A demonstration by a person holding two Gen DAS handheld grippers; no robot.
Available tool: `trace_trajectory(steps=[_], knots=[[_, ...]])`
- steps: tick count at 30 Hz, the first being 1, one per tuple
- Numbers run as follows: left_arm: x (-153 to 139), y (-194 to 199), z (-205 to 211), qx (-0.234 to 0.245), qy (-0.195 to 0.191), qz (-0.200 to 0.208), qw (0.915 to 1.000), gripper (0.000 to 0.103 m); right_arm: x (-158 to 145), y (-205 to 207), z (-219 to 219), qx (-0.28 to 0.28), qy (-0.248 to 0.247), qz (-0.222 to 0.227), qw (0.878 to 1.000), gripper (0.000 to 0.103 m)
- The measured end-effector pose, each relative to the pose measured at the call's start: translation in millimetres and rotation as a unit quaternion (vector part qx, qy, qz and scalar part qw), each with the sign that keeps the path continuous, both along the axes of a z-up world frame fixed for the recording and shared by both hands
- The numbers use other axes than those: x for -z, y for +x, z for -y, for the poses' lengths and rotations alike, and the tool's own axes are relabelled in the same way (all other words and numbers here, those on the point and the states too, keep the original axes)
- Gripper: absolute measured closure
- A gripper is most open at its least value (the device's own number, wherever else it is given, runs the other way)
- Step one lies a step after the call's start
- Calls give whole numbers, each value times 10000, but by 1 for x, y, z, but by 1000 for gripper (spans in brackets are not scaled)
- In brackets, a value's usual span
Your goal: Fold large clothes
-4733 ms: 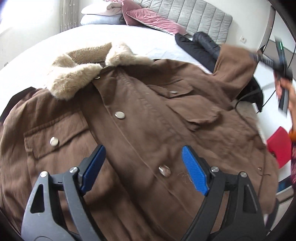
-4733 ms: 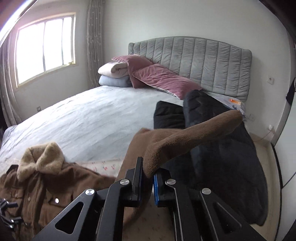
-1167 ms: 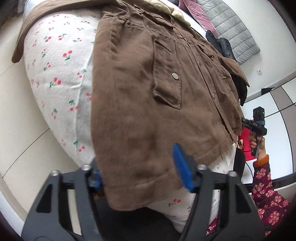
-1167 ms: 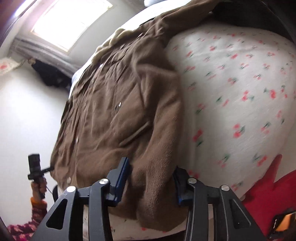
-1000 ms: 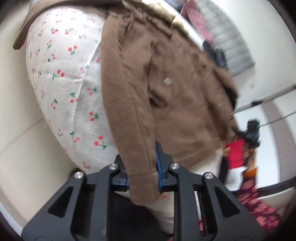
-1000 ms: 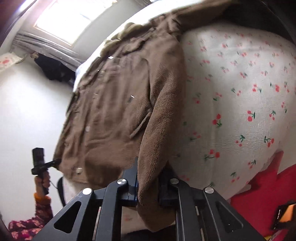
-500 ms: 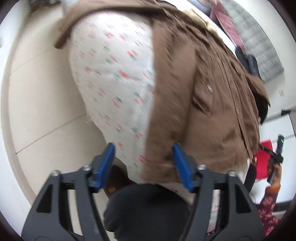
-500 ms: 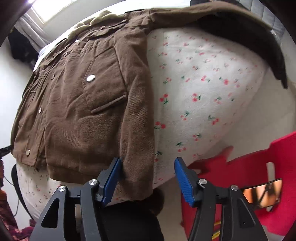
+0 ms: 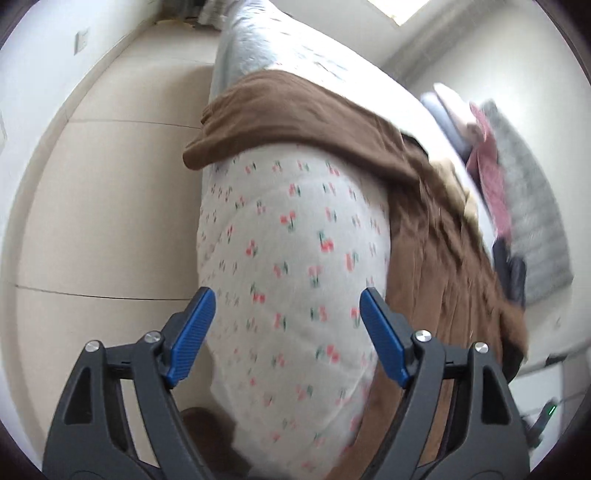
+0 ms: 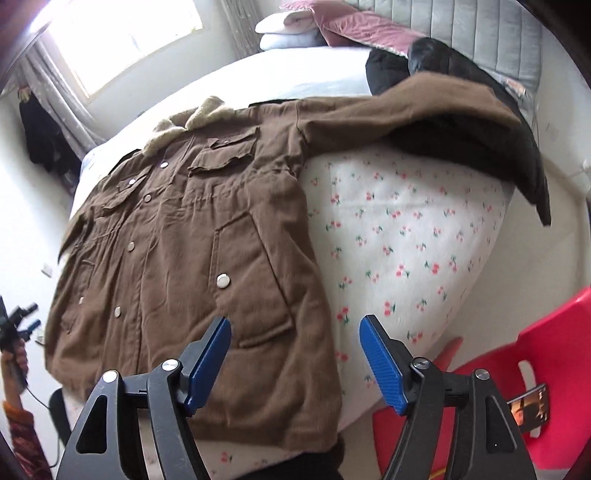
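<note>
A brown coat (image 10: 184, 240) with a pale fur collar (image 10: 199, 114) lies front up on the bed's cherry-print sheet (image 10: 406, 240). One sleeve (image 10: 406, 107) stretches to the upper right. My right gripper (image 10: 295, 358) hovers over the coat's lower hem corner. Its jaws are opening and its pads touch nothing. In the left wrist view the coat (image 9: 443, 266) runs down the right side, and its other sleeve (image 9: 277, 107) hangs over the bed edge. My left gripper (image 9: 288, 328) is above the sheet (image 9: 288, 240) at the bed corner, its jaws also opening with only sheet behind them.
A black jacket (image 10: 461, 147) lies under the stretched sleeve near the grey headboard (image 10: 480, 33) and pillows (image 10: 295, 26). A red chair (image 10: 535, 369) with a phone (image 10: 528, 404) stands by the bed's right corner. Pale floor tiles (image 9: 110, 203) lie left of the bed. The person's hand (image 10: 14, 354) shows at the far left.
Both grippers were shut on the coat's hem corners and have let go and opened wide. The left one swung away to the bed corner. The right one lifted above the coat.
</note>
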State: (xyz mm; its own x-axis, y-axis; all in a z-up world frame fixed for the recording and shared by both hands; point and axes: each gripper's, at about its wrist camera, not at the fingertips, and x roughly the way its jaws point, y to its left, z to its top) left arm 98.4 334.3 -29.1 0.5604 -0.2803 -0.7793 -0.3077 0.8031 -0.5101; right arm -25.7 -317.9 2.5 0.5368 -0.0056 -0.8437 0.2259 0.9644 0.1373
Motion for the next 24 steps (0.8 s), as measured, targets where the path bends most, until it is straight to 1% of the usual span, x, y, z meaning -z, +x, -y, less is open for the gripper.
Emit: trace_trajectory(steps=[3,6,8,10,12,15,17,19,22,23,24], knots=[[17,24,-17,-447,-415,122,9981,23,4,10,-7,-41,103,-36,9999,30],[32,47,-33,-821,-780,159,9934,23,7,17,-11,-82,73,-61,9999,30],[45,64,-42,-1129,-1051,136,9879,23,9,22,-14,-113,56,-101,9999,30],[56,79,-53,-1388,-1375,184,9806,23,11,30,-19,-138,25,-142,9998,30],[69,93,-63,-1686,-1693,208,9708,23,13,37,-23,-153,-24,-177,9997,30],[92,109,-79,-2150,-2161,219,9522,23,16,48,-31,-204,-77,-221,9995,30],[102,115,-88,-2398,-2438,266,9393,29,18,53,-36,-250,-98,-256,9993,30],[111,120,-95,-2584,-2726,381,9260,29,21,59,-41,-300,-128,-314,9990,30],[122,127,-100,-2780,-2982,488,9118,30,28,69,-48,-376,-143,-406,9984,30],[128,130,-102,-2832,-3121,462,9057,33,30,73,-50,-395,-143,-432,9982,30],[135,132,-103,-2877,-3310,433,8977,37,31,77,-53,-410,-143,-456,9980,30]])
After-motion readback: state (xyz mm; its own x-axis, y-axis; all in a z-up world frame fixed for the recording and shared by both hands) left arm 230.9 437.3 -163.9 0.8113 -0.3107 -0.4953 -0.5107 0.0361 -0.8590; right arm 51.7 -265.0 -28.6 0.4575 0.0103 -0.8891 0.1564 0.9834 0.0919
